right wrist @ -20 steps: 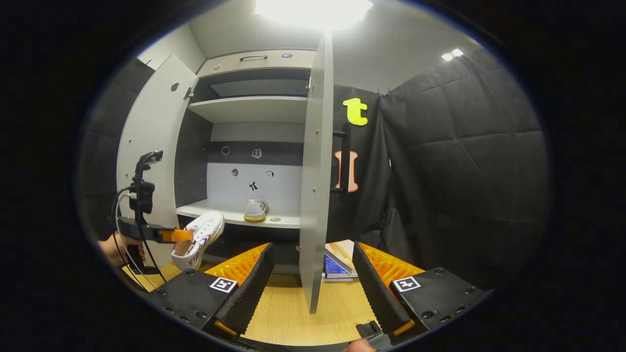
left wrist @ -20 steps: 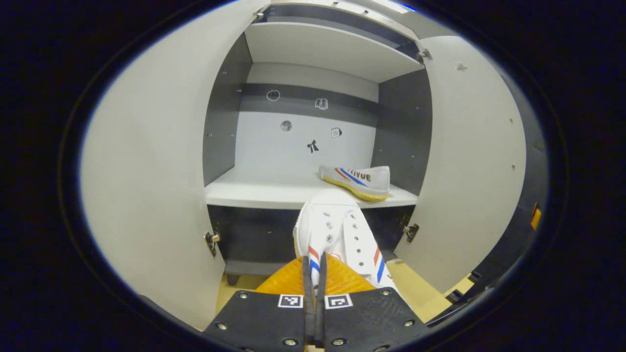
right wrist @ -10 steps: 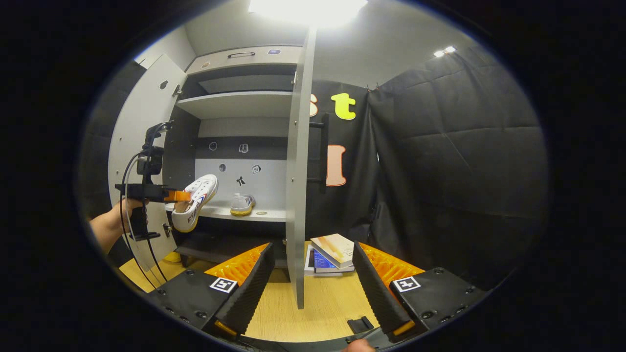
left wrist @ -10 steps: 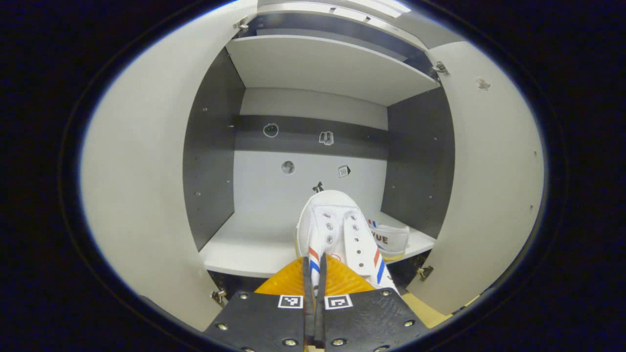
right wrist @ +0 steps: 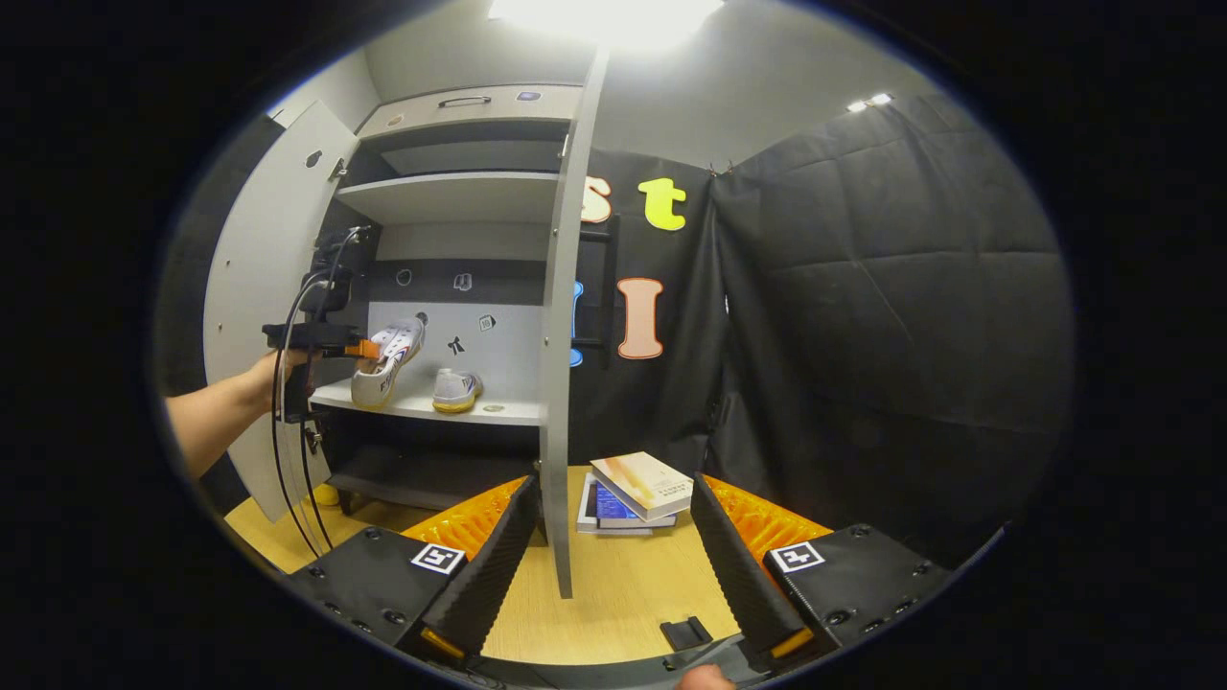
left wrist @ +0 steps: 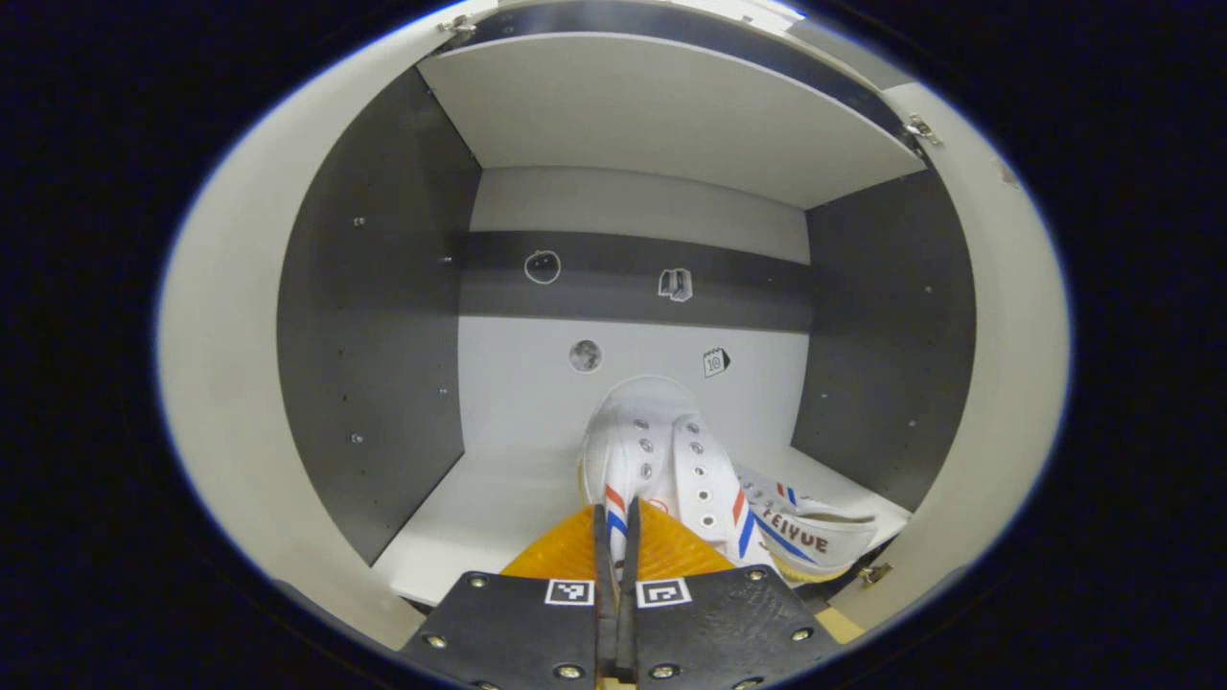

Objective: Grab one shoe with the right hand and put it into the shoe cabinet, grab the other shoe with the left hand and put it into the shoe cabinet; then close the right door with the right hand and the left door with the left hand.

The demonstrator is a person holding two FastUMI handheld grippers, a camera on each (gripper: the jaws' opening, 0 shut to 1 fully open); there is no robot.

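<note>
My left gripper (left wrist: pixel 613 522) is shut on the side of a white shoe (left wrist: pixel 661 460) with red and blue stripes, toe pointing into the cabinet above its middle shelf (left wrist: pixel 479 508). A second white shoe (left wrist: pixel 810 537) lies on that shelf to the right. In the right gripper view the left gripper (right wrist: pixel 359 349) holds the white shoe (right wrist: pixel 388 359) over the shelf (right wrist: pixel 422 402), left of the other shoe (right wrist: pixel 455 388). My right gripper (right wrist: pixel 609 561) stands open and empty over the wooden floor, in front of the edge of the open right door (right wrist: pixel 561 364). The left door (right wrist: pixel 254 287) stands open too.
A stack of books (right wrist: pixel 633 489) lies on the wooden floor (right wrist: pixel 613 594) beside the right door. A small black object (right wrist: pixel 688 632) lies near my right gripper. A person's forearm (right wrist: pixel 216 417) reaches in from the left. An upper shelf (left wrist: pixel 661 115) spans the cabinet overhead.
My left gripper has carried the shoe forward and up into the cabinet, over the middle shelf beside the other shoe. The right gripper has drifted back a little and stayed open.
</note>
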